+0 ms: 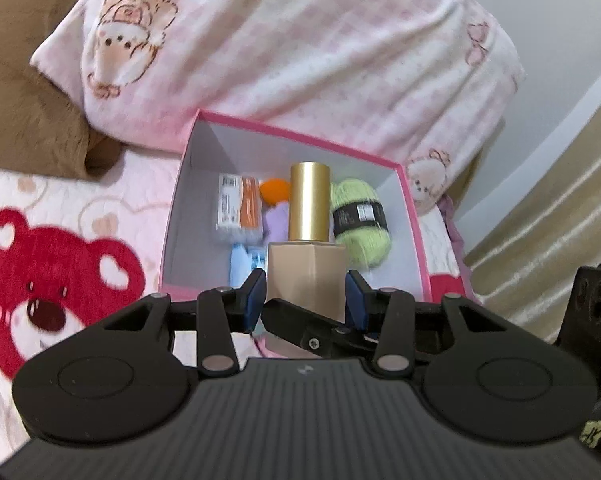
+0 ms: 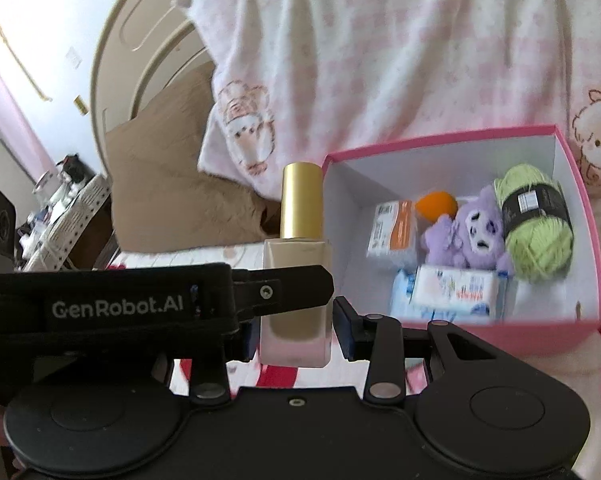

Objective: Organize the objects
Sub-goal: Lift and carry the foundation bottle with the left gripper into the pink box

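both grippers' fingers [image 1: 256,294] clamped on upright gold-capped bottle [image 1: 308,240], left gripper [image 1: 306,294], right gripper [image 2: 296,320], pink box [image 2: 580,184] beyond

1. Your left gripper [image 1: 306,294]: blue pads pressed on both sides of a beige bottle [image 1: 306,276]; gold cap upright.
2. Another black gripper finger [image 1: 300,322] crosses the bottle's lower front.
3. Pink box [image 1: 414,224], white inside, open, behind the bottle.
4. Inside it: green yarn ball [image 1: 360,222] at right; orange-and-white packet [image 1: 238,208] at left; orange ball [image 1: 274,192]; purple plush [image 1: 276,222]; blue packets [image 1: 244,262] near the front.
5. Box sits on a bear-print bedspread [image 1: 56,280]; pink pillow [image 1: 300,48] behind.
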The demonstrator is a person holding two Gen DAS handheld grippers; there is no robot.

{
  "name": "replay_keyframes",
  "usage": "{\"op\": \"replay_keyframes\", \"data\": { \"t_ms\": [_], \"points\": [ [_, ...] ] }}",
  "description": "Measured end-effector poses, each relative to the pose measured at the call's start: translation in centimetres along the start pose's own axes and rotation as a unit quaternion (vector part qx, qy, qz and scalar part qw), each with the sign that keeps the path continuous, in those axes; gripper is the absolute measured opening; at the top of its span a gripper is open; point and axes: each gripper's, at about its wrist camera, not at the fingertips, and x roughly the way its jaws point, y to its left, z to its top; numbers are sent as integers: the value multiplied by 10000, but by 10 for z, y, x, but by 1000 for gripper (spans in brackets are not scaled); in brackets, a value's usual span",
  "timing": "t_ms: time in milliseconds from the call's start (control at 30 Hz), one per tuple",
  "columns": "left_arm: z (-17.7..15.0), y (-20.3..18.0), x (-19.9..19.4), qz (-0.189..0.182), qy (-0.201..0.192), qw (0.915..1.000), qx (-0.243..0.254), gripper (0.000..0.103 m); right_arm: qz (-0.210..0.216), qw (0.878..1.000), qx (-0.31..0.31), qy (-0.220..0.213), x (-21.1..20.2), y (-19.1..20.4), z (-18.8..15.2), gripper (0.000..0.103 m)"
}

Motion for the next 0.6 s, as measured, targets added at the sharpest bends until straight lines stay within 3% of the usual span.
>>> {"op": "replay_keyframes", "data": {
  "t_ms": [233,400,600],
  "points": [
    [29,17,54,106,237,9995,-151,42,-67,9993,341,134,46,-32,24,42],
    [24,29,89,327,386,9986,-147,41,42,9971,738,195,79,-57,11,42],
    [19,42,114,281,536,9981,-140,41,-15,9961,792,382,101,-71,3,42]
  ]
}}
